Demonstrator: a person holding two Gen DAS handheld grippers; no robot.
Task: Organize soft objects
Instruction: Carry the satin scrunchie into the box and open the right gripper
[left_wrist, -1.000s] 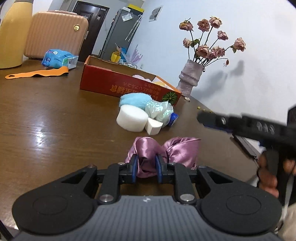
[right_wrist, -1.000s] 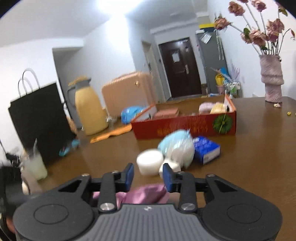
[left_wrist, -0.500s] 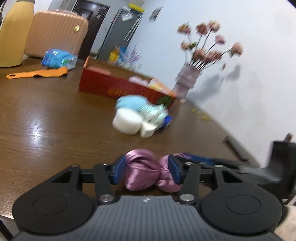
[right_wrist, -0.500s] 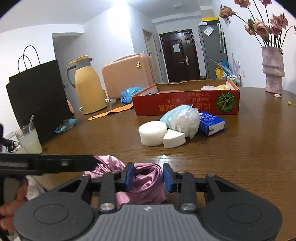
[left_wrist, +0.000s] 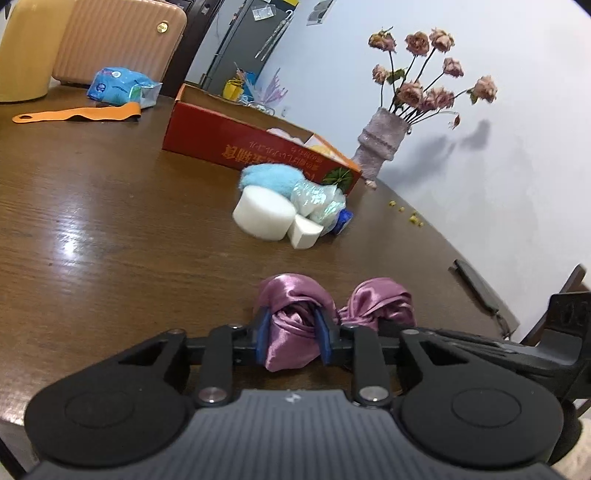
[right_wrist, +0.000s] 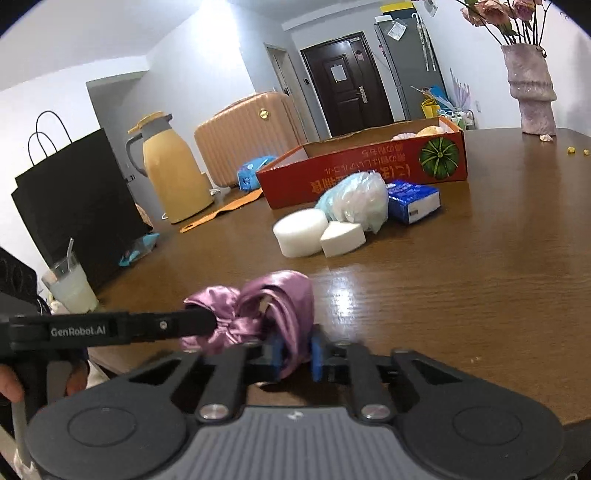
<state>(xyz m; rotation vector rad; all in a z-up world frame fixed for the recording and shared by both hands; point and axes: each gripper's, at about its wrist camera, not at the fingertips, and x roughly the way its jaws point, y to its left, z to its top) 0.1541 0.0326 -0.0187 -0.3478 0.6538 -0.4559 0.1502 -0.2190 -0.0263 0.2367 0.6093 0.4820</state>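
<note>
Legibly, "GenRobot.AI" marks the left gripper (right_wrist: 207, 323) arm. Both jaw sets are closing on the purple satin cloth (left_wrist: 295, 325) at the near table (left_wrist: 110, 221) edge. The left gripper and right gripper (right_wrist: 295, 350) each pinch one end, angled downward.

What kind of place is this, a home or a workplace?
Most likely a home, perhaps a dining area near the entrance. A brown wooden table stands by a dark front door, with a tall grey refrigerator and a ribbed peach suitcase beside it. A vase of dried pink roses sits on the table.
</note>
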